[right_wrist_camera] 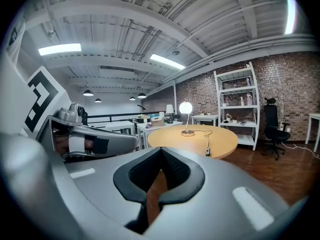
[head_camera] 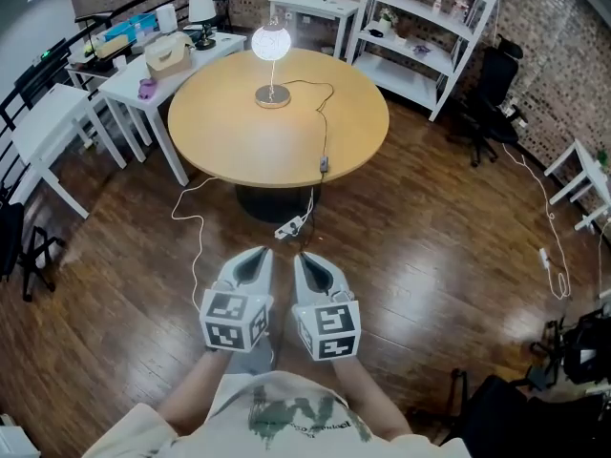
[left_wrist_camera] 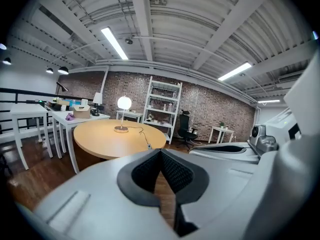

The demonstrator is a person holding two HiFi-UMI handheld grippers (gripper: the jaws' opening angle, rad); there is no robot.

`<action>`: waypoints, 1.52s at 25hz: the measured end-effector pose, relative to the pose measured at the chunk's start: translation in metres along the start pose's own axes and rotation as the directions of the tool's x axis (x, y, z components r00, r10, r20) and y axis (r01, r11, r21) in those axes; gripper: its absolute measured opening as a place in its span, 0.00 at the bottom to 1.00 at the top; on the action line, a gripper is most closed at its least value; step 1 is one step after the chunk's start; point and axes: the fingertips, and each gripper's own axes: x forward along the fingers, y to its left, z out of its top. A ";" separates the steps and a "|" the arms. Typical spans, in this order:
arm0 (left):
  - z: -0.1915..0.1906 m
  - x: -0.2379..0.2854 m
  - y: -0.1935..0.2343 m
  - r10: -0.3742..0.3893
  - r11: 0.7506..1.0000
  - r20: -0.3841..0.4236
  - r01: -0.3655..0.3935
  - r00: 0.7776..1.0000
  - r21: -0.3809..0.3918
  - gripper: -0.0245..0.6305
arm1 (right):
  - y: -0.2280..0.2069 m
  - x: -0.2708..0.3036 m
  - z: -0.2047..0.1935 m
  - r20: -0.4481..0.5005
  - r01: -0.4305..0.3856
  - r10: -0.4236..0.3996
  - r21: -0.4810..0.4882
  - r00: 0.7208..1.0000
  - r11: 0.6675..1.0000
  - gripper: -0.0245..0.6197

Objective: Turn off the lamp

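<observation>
The lamp (head_camera: 272, 44) is lit: a glowing globe on a thin stem with a round base (head_camera: 273, 96), standing at the far side of a round wooden table (head_camera: 239, 136). Its cord runs to an inline switch (head_camera: 325, 164) near the table's front edge. Both grippers are held low over the floor, well short of the table. My left gripper (head_camera: 258, 256) and right gripper (head_camera: 302, 260) are side by side, both shut and holding nothing. The left gripper view shows the lamp (left_wrist_camera: 124, 103) and switch (left_wrist_camera: 148, 146) beyond the left gripper (left_wrist_camera: 161, 151). The right gripper view shows the lamp (right_wrist_camera: 186, 108) beyond the right gripper (right_wrist_camera: 161, 151).
A power strip (head_camera: 289, 226) and loose cables lie on the wooden floor in front of the table. White tables (head_camera: 153, 70) with boxes stand at left, a white shelf unit (head_camera: 430, 27) at the back, and an office chair (head_camera: 492, 89) at right.
</observation>
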 end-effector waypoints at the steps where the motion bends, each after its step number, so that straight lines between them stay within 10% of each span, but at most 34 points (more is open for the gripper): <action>1: 0.003 0.007 0.007 -0.001 1.000 0.002 0.001 1.000 -0.004 0.03 | -0.001 0.009 0.002 -0.006 0.000 0.000 -0.003 1.000 1.000 0.04; 22: 0.062 0.152 0.134 -0.115 0.993 -0.041 0.114 0.993 -0.015 0.03 | -0.041 0.200 0.050 -0.050 0.111 -0.111 0.003 0.993 0.994 0.04; 38: 0.046 0.221 0.137 -0.157 0.987 -0.094 0.154 0.983 -0.038 0.03 | -0.099 0.238 0.034 -0.099 0.163 -0.161 0.009 0.982 0.987 0.04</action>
